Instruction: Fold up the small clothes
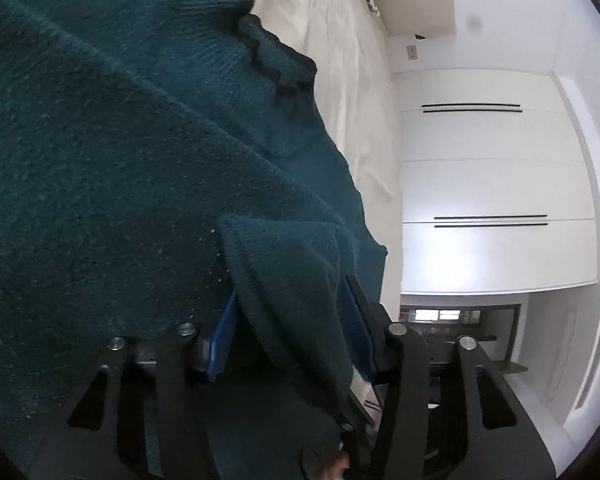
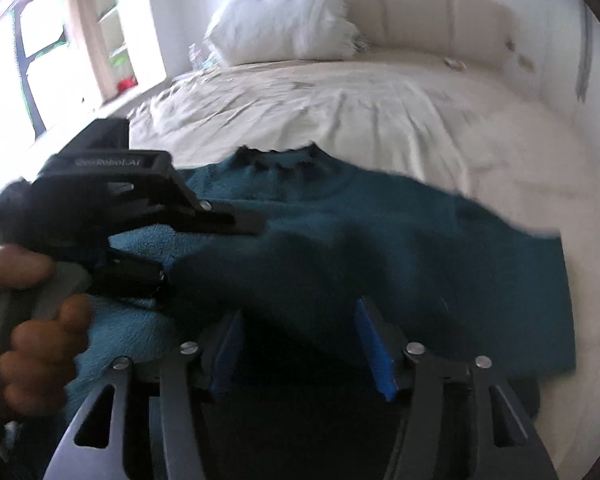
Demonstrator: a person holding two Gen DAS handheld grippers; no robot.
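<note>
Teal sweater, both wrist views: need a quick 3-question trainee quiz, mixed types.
1. True or false: the teal sweater lies on a wooden floor.
2. The left gripper grips: A) a fold of the sweater, B) a towel, C) nothing.
3. Fill in: the right gripper has its jaws ____.

Key: 1 false, it lies on the bed sheet. 2 A. 3 open.

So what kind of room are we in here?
Most likely a bedroom. The teal sweater lies on a made bed with a white pillow against a padded headboard, and flat white wardrobe doors line one wall.
</note>
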